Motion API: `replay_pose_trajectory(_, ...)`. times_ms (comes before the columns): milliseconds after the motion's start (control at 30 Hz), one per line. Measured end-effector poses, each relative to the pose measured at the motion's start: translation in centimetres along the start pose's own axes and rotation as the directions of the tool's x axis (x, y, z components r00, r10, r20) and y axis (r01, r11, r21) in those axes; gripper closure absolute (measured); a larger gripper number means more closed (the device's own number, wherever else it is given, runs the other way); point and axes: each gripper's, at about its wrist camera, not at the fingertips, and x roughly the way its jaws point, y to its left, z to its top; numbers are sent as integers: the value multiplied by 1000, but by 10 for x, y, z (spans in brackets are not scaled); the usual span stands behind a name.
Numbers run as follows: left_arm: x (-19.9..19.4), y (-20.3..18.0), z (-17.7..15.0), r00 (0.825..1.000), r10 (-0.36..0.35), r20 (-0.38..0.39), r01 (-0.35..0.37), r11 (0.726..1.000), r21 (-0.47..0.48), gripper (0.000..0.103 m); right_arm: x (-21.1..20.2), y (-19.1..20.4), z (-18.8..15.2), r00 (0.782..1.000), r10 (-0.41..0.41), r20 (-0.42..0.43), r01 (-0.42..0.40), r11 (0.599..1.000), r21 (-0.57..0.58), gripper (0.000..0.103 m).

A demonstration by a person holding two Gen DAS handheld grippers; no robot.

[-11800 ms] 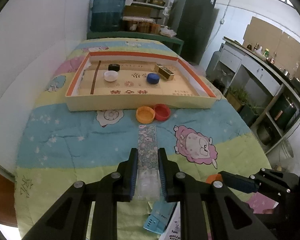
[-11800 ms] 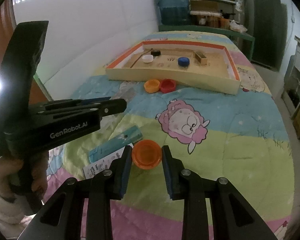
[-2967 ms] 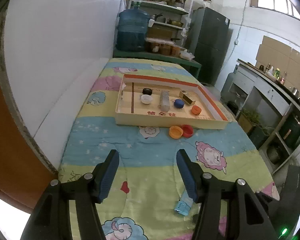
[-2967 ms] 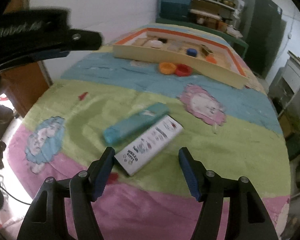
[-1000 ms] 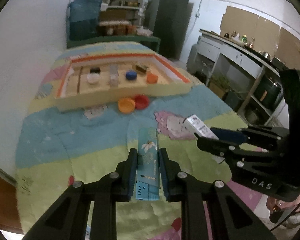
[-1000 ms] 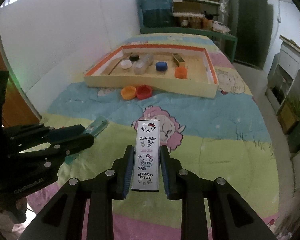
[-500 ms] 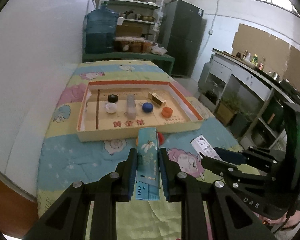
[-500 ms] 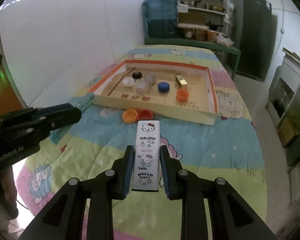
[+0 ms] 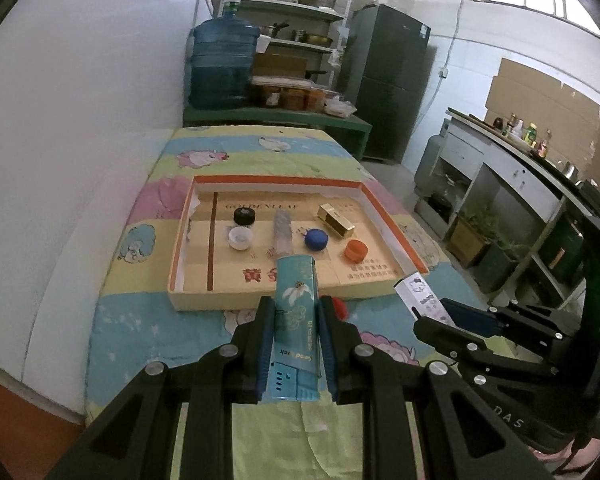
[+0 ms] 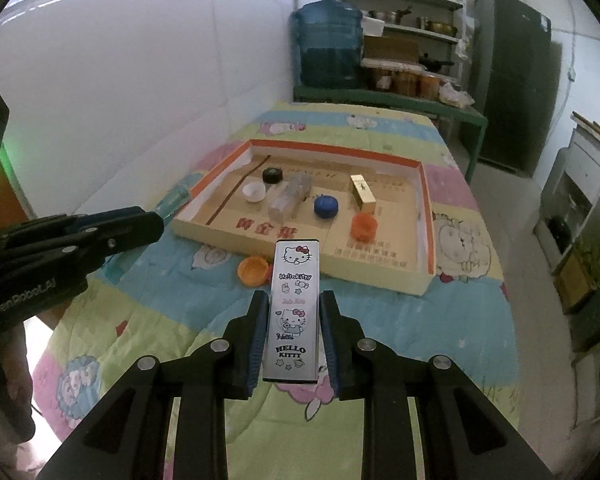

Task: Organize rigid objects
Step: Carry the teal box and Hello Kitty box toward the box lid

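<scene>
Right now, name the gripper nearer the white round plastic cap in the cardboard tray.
Left. The left gripper holds its teal box beside the tray's near-left corner, close to the white cap; the right gripper hangs back before the near wall.

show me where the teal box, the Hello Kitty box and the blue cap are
teal box [image 9: 296, 304], left wrist view, printed top face between the left tool's fingers
Hello Kitty box [image 10: 294, 304], right wrist view, middle of its white printed face
blue cap [image 10: 326, 205], right wrist view, its top, inside the tray

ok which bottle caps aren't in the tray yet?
The orange cap and the red cap beside it, both on the blanket just outside the tray front wall.
</scene>
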Motion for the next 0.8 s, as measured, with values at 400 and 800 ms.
replay_pose_trajectory(400,15,1,30,1000,18,15,-18,1000,-4,81,11,-14,30,1000,-5,12,5,1000,-21,77)
replay_pose_trajectory(800,40,4,61,999,31,14,-31,1000,6,81,28,-33,55,1000,-22,19,23,999,-42,77)
